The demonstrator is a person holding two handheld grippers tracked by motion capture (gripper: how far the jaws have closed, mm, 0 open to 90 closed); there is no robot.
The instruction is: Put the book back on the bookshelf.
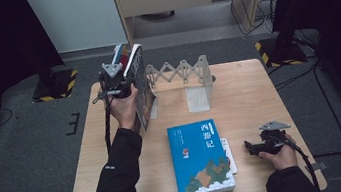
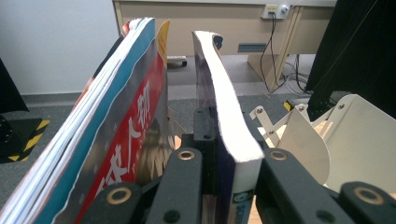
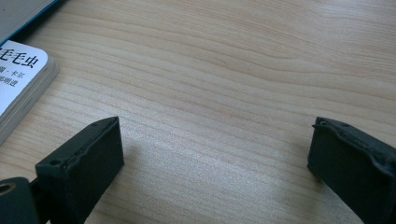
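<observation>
My left gripper (image 1: 124,78) is shut on a thick book (image 1: 140,87) with a dark cover, holding it upright at the table's far left. In the left gripper view the gripper (image 2: 232,158) has its black jaws pressed on both sides of the book (image 2: 223,126), whose white page edges bend slightly. Just left of it lean other books (image 2: 116,130) with a red and blue cover. My right gripper (image 1: 249,147) rests low on the table at the near right, open, jaws pointing left. In the right gripper view the right gripper (image 3: 215,154) has only bare wood between its jaws.
A white expanding bookend rack (image 1: 183,74) stands at the back middle of the wooden table (image 1: 249,95). A blue book (image 1: 200,157) lies flat at the near middle on a smaller white book (image 1: 229,156), whose corner (image 3: 18,79) lies left of the right gripper's jaws.
</observation>
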